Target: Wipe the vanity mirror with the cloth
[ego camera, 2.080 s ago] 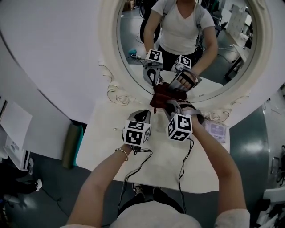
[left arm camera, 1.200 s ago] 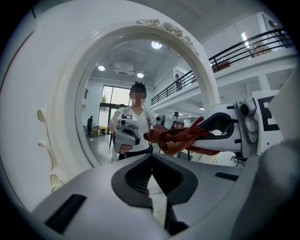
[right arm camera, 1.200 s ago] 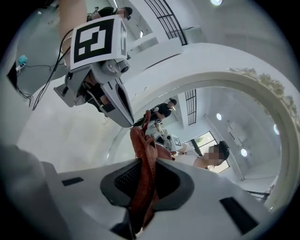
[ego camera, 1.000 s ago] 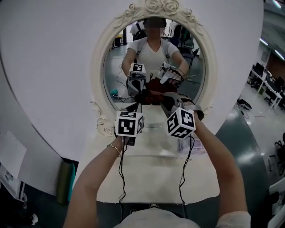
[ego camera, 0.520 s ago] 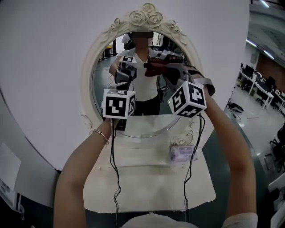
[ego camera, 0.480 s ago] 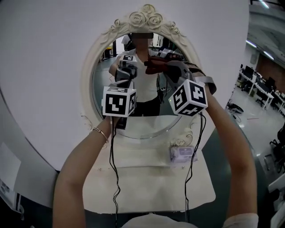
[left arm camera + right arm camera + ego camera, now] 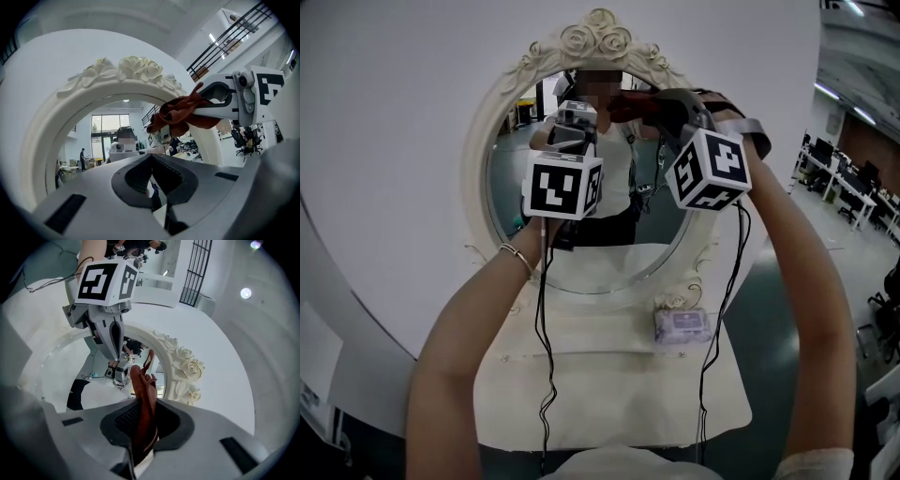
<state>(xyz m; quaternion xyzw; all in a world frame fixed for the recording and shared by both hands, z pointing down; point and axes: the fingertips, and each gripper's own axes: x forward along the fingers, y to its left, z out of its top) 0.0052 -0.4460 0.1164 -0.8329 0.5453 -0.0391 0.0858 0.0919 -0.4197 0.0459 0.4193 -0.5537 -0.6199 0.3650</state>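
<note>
At far left of the head view, plain white wall [image 7: 384, 122]. Next to it, oval vanity mirror [image 7: 511, 159] in a cream carved frame, standing at the back of a pale table [image 7: 609, 394], carved roses [image 7: 600, 33] on the crest.

Before the left half of the glass, left gripper [image 7: 152, 180] raised on a bare forearm with a thin bracelet [image 7: 514, 255] at the wrist, marker cube [image 7: 564, 185] facing the camera, cable hanging down toward the tabletop. Jaws drawn together to a thin slit, nothing pinched between them, pointed at the glass just below the crest.

Right of it and slightly higher, right gripper [image 7: 140, 427], jaws clamped on a dark red cloth [image 7: 143, 394]. Cloth bunched and sticking out past the jaw tips, up at the top right of the mirror, just beside the roses and the inner edge of the frame. Close against the glass, with actual contact impossible to confirm.

Lower right, at the foot of the frame, a flat pale pack of wipes [image 7: 682, 324] lying on the table. At far right, an open office floor with desks and chairs [image 7: 853, 159], well behind.
</note>
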